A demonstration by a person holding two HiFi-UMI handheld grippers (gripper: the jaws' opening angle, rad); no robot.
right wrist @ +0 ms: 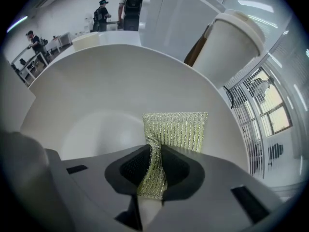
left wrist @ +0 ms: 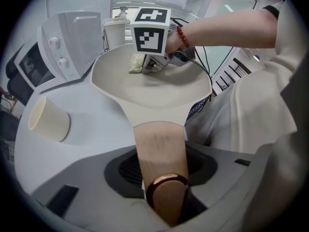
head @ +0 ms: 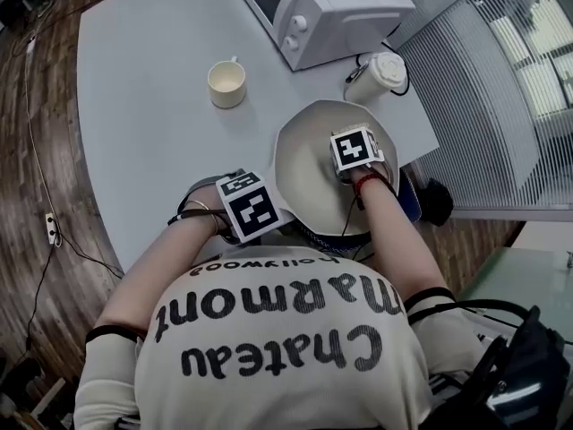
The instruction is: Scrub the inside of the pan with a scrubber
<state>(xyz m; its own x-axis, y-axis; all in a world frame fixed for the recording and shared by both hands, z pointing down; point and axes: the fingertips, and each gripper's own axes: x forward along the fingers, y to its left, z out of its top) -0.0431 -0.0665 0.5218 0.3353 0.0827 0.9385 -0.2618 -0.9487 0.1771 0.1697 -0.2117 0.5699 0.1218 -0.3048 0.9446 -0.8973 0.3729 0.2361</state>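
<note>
The pan (head: 309,173) sits on the table (head: 143,106) at its near edge, toward the right end. Its handle (left wrist: 159,149) points back toward that edge and runs between the left tongs (left wrist: 164,202), which clamp it there. The right tongs (right wrist: 152,178) are above the pan's far right part and pinch the scrubber (right wrist: 176,129), whose free end lies against the pan's inside wall. The cup (head: 226,84) stands behind the pan and to its left, well apart from it, about mid-table. The microwave (head: 322,12) is at the far edge, behind and right of the cup. The lidded cup (head: 376,77) stands between microwave and pan, near the right edge, just behind the pan's rim.
</note>
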